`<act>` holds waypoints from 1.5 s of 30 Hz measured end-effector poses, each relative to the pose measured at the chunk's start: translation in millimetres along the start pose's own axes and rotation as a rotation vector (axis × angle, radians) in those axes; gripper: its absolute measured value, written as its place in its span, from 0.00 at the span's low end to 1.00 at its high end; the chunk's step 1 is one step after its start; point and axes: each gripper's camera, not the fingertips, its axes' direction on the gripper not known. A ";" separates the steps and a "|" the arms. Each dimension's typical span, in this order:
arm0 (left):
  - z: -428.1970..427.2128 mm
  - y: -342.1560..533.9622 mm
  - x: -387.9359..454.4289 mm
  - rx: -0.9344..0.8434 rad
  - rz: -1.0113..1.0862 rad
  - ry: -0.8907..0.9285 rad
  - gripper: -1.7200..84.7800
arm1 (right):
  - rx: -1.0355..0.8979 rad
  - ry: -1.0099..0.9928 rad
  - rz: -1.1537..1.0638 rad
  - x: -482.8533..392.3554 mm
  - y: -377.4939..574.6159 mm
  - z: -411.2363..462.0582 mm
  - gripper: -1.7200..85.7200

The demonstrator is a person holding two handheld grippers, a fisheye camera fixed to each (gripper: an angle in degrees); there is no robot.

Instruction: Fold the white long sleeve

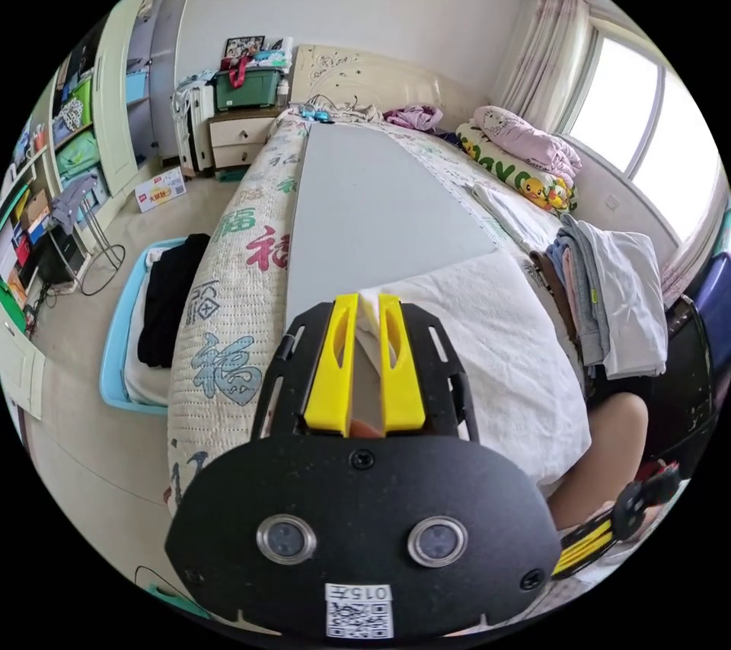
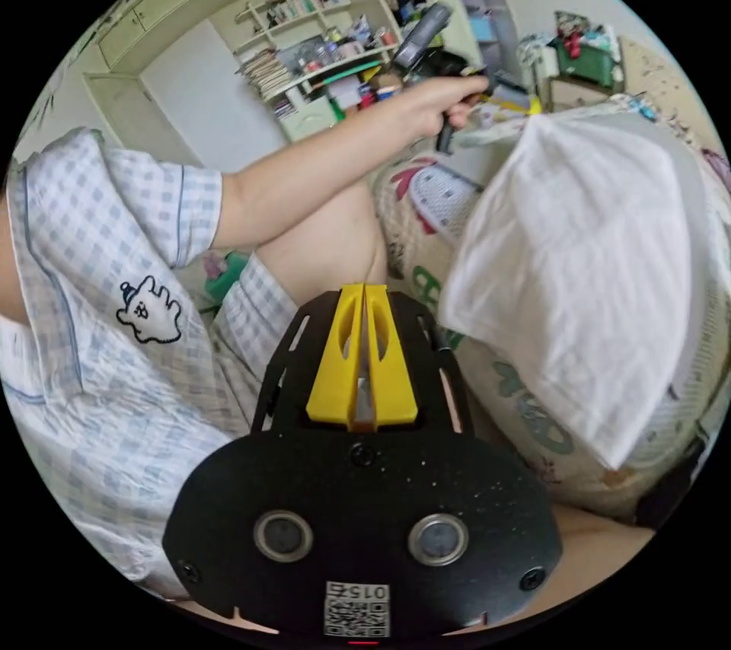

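Note:
The white long sleeve (image 1: 487, 361) lies bunched on the near end of the bed, hanging partly over its edge. My left gripper (image 1: 368, 300) is shut on one corner of it, with white cloth pinched between the yellow jaws. In the right gripper view the same garment (image 2: 594, 262) hangs as a broad white sheet from that raised left gripper (image 2: 521, 102), which a hand (image 2: 438, 102) holds. My right gripper (image 2: 364, 292) is shut with nothing in it, low beside the person's leg and apart from the cloth. It also shows at the lower right of the left gripper view (image 1: 601, 536).
A grey board (image 1: 373, 208) lies along the quilted bed (image 1: 228, 285). A pile of folded clothes (image 1: 609, 300) sits at the bed's right edge, with pillows (image 1: 525, 148) behind. A blue basket (image 1: 114, 361) of dark clothes stands on the floor. Shelves (image 2: 304, 64) line the wall.

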 end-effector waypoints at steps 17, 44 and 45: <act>24.6 -2.8 63.9 -0.125 0.165 0.091 0.08 | -0.201 0.465 -0.033 -21.8 -21.9 116.6 0.15; 29.3 -16.7 -45.0 -0.040 -0.096 0.212 0.09 | -0.367 0.207 -0.167 11.2 -93.1 83.3 0.11; 25.0 -15.6 -61.1 -0.026 -0.124 0.234 0.11 | -0.303 0.161 -0.183 12.9 -98.2 54.1 0.11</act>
